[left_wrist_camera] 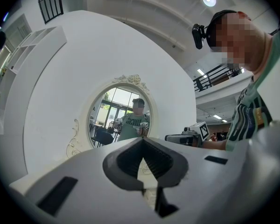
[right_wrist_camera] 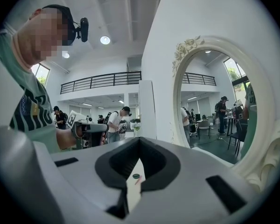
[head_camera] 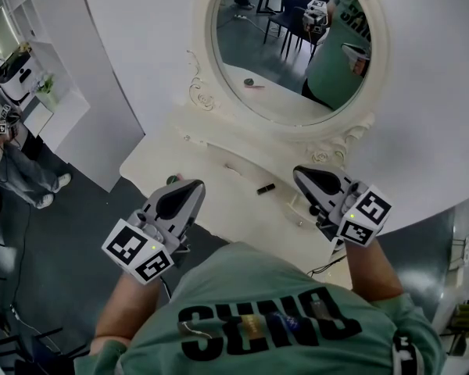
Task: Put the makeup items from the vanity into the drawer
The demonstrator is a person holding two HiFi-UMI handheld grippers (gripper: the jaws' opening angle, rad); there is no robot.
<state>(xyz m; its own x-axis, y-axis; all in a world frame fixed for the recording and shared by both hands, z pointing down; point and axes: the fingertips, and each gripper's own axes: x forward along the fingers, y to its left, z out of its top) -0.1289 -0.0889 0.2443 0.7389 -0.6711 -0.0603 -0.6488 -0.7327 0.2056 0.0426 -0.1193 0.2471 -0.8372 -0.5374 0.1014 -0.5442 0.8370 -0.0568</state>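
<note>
**Head view.** The person stands at a white vanity (head_camera: 219,143) and holds both tools about level over its front edge. The left hand-held gripper (head_camera: 189,186) has its jaws pressed together with nothing in them. Just beside its tip, a small dark round item (head_camera: 172,180) lies on the surface (head_camera: 219,205). The right hand-held gripper (head_camera: 301,172) is closed and empty too. Between the two tools a short black stick (head_camera: 266,187) lies on the surface, apart from both. The oval mirror (head_camera: 281,92) rises behind. I cannot tell which part of the vanity front is the drawer, or whether it is open, so nothing can be said of what it holds.

**Left gripper view.** The jaws meet at their tips and pinch nothing. Only pale surface shows through the slit below them. The mirror (left_wrist_camera: 121,118) stands ahead with the person reflected in it, and the right hand-held gripper (left_wrist_camera: 189,136) shows at the right.

**Right gripper view.** The jaws are pressed together on nothing. Through the slit under them the small dark round item (right_wrist_camera: 133,176) appears on the surface ahead. A thin pink stick (right_wrist_camera: 138,181) lies just beside it, and both are out of the grip. The left hand-held gripper (right_wrist_camera: 91,129) shows at the left, and the mirror (right_wrist_camera: 219,115) at the right.
</note>
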